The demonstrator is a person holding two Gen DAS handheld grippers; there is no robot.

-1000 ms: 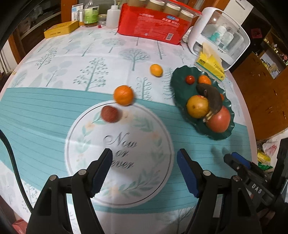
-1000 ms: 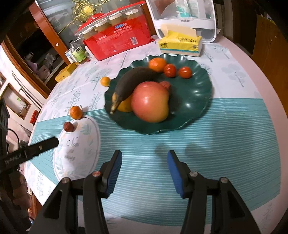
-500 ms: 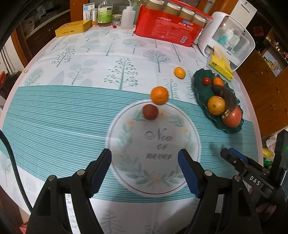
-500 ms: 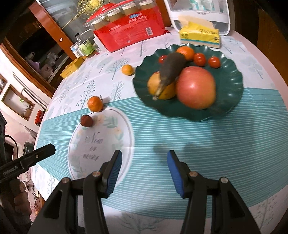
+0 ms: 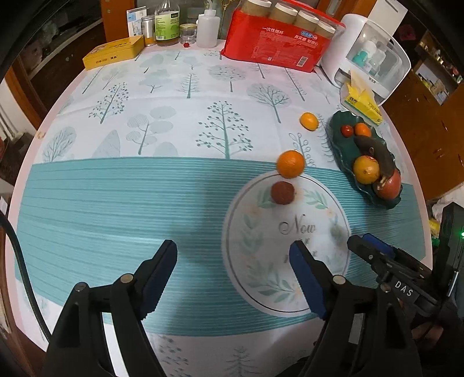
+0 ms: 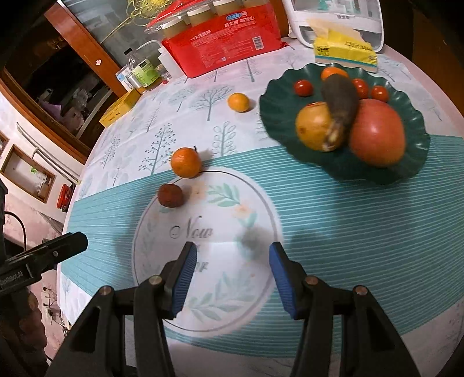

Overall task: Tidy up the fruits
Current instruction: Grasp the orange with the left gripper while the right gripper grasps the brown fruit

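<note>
A dark green plate [image 6: 417,116] at the table's right holds a red apple [image 6: 377,132], a yellow fruit [image 6: 311,126], a dark banana [image 6: 339,98], small tomatoes and a small orange. On the cloth lie an orange [image 6: 185,161], a dark red fruit [image 6: 170,195] and a small orange [image 6: 238,102]. The plate [image 5: 339,139], orange [image 5: 290,163] and dark red fruit [image 5: 282,192] also show in the left wrist view. My left gripper [image 5: 233,269] is open and empty above the teal stripes. My right gripper [image 6: 232,268] is open and empty above the round print.
At the table's back stand a red cup pack [image 5: 275,43], bottles [image 5: 166,23], a yellow tin [image 5: 114,52], a white box [image 5: 368,55] and a yellow tissue pack [image 6: 345,49]. The table edge curves close on the right.
Both grippers have drawn back and swung left, so the plate and loose fruits now sit further right in both views. Both stay open and empty.
</note>
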